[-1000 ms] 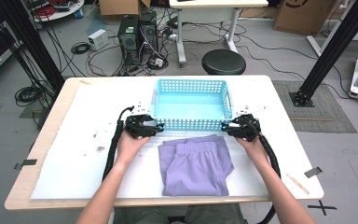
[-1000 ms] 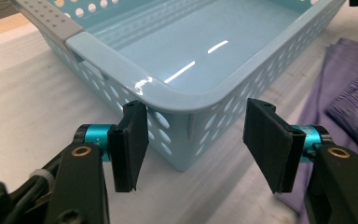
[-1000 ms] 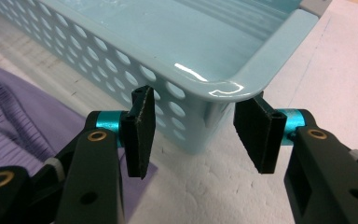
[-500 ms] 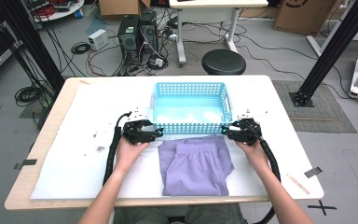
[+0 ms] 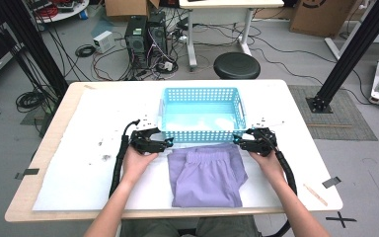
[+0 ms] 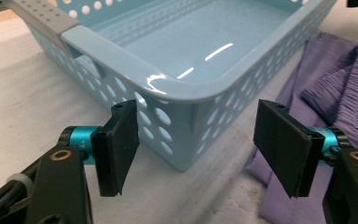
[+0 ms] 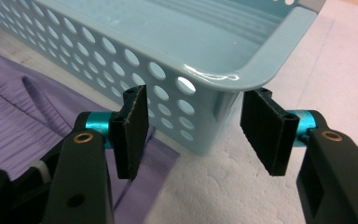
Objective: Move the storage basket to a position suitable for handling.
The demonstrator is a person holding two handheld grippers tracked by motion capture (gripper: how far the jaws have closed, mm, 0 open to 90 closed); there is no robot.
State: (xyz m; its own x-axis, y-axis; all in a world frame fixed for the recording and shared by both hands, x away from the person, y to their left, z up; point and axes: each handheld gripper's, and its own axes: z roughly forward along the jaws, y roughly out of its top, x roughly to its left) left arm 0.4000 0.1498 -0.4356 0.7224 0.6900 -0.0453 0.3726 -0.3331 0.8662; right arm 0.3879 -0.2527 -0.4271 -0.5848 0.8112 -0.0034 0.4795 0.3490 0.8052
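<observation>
Pale blue plastic, punched with round holes, forms the basket [image 5: 201,114] that stands on the white-covered tabletop [image 5: 79,163] in the high view, with the folded purple shorts [image 5: 206,172] lying just on the person's side of it. In that view the left gripper [image 5: 167,143] points at the basket's near left corner and the right gripper [image 5: 236,141] at its near right corner, each held in a hand, and the shorts' waistband lies between the two. In the left gripper view the jaws stand apart, having just been opening, and their pads press on nothing; the basket's [image 6: 182,70] rounded corner sits just ahead of the gap, and the shorts [image 6: 335,93] lie beside and beneath the right-hand jaw. In the right gripper view the jaws are likewise spread and have just been opening, with nothing gripped; the basket's [image 7: 168,51] corner stands just beyond the gap, and the shorts [image 7: 23,116] spread out behind and under the left-hand jaw.
</observation>
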